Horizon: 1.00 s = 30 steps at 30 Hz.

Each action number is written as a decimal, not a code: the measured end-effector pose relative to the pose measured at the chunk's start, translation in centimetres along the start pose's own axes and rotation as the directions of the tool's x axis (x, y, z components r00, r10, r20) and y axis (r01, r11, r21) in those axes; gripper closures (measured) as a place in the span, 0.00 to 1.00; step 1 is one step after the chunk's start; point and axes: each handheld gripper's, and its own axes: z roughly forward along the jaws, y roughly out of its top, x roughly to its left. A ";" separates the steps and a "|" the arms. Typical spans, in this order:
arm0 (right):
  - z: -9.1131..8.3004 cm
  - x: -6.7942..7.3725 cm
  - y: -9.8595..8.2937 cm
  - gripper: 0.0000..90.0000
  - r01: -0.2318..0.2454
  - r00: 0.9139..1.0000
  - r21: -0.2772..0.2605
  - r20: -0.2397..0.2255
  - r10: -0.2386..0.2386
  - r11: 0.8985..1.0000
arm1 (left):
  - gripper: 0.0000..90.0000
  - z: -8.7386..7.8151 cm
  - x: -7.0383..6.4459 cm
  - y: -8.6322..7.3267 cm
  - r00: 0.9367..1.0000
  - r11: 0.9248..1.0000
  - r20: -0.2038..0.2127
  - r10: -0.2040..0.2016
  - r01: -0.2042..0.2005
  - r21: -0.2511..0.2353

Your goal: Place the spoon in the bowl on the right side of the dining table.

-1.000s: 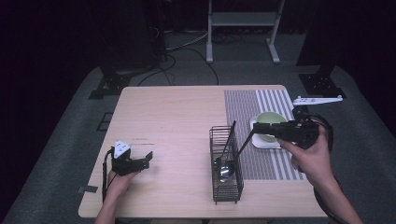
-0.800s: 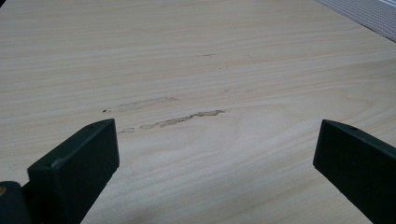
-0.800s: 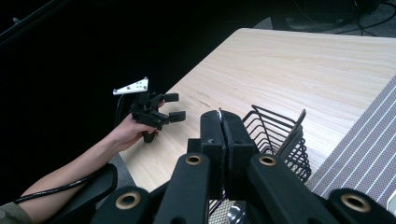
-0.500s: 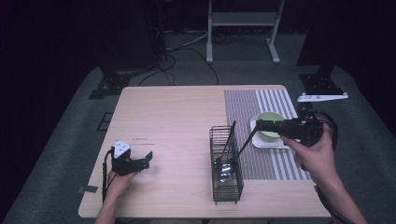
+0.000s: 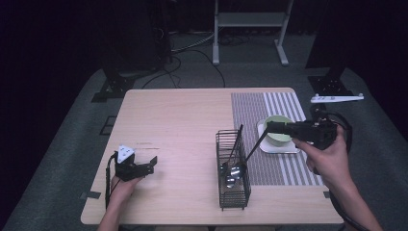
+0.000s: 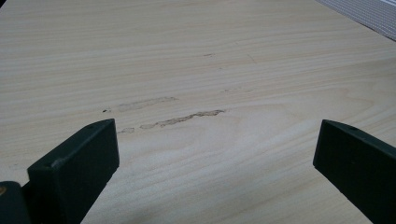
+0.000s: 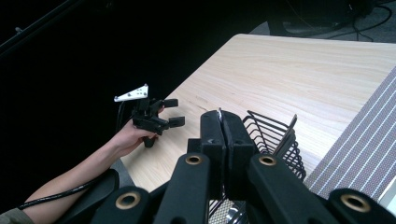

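Left gripper (image 5: 152, 164), jaws spread wide and empty, held low over the pale wooden table (image 5: 183, 120) near its front left corner. Same spot and same spread as a second ago.

Toward the front edge right of centre, a black wire utensil basket (image 5: 233, 197), upright, with silvery spoons inside, partly overlapping the left edge of the grey-and-white striped mat (image 5: 269, 103). No shift since the earlier frames.

Right gripper (image 5: 269, 128), jaws pressed together on the upper end of a thin dark metal utensil (image 5: 254, 145). Slanting down and leftward, lower end inside the basket. Hand and utensil much as a second ago, moved very little if at all. Just behind the gripper, a pale green round bowl (image 5: 278, 124) on a white square plate (image 5: 276, 147), on the mat toward the right edge.

From the left gripper view (image 6: 217, 135): bare wood grain (image 6: 187, 56) with faint scuff marks between the jaws, and a corner of the mat (image 6: 369, 11).

From the right gripper view (image 7: 220, 121): a silvery sliver pinched between the closed jaws, the basket rim (image 7: 271, 126) just beyond, the mat (image 7: 359, 154) at right, and the left gripper (image 7: 173, 112) farther off at the table's edge.
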 end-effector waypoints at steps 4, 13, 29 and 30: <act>-0.2 -0.1 0.1 0.98 -0.006 1.000 -0.002 0.002 0.006 1.000 | 0.00 0.0 0.0 0.0 1.000 1.000 0.000 0.001 -0.001 -0.001; -0.6 -0.1 0.2 0.98 -0.006 1.000 -0.007 0.006 0.006 1.000 | 0.00 0.0 0.0 0.0 1.000 1.000 0.000 0.001 -0.001 0.000; -1.4 -0.4 0.3 0.98 -0.015 1.000 -0.012 0.020 0.015 1.000 | 0.00 0.0 0.0 0.0 1.000 1.000 0.000 0.000 0.000 0.000; -1.4 -0.5 0.3 0.98 -0.016 1.000 -0.013 0.023 0.016 1.000 | 0.00 0.0 0.0 0.0 1.000 1.000 0.000 0.001 -0.001 0.000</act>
